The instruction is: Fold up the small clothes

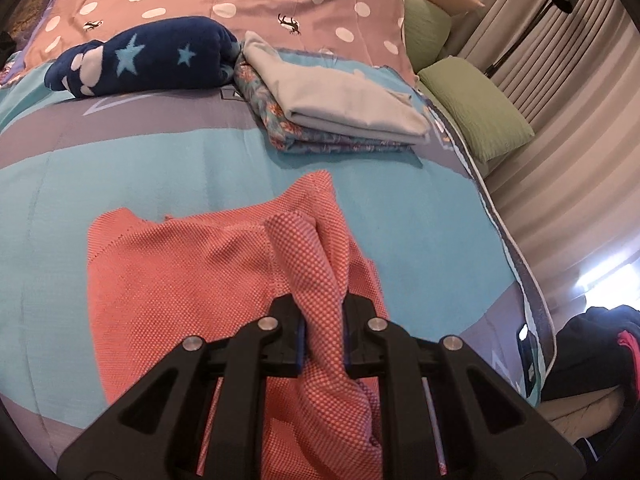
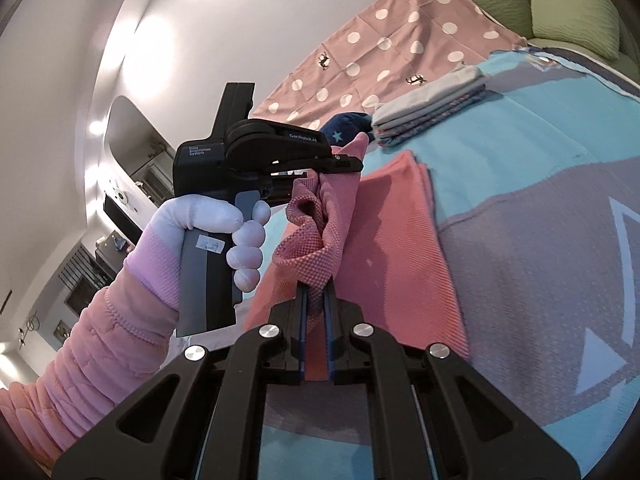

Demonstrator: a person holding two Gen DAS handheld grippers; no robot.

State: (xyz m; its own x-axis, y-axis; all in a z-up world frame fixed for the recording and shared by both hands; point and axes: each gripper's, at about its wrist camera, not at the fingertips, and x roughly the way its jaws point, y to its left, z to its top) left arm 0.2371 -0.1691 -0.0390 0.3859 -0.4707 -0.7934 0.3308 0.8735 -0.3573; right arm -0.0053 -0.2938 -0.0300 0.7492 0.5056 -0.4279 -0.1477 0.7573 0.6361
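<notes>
The coral garment (image 1: 172, 280) lies on the blue-and-grey bedcover (image 1: 160, 152), partly doubled over, one edge lifted off the bed. The left gripper (image 1: 323, 312) is clenched on a bunched fold of that edge. The right gripper (image 2: 316, 300) is likewise clamped on the same cloth, close beside the left one. A gloved hand (image 2: 224, 236) holds the left tool. Farther up the bed, a stack of folded clothes (image 1: 340, 116) rests beside a navy star-patterned bundle (image 1: 148, 56). No containers in sight.

Bare turquoise-and-grey bedspread (image 1: 168, 152) lies open left of and beyond the coral knit garment (image 1: 180, 264). Farther back, a navy star-patterned plush bundle (image 1: 152, 56) and a folded stack of grey and floral cloths (image 1: 340, 108) stand seemingly touching, blocking passage.
</notes>
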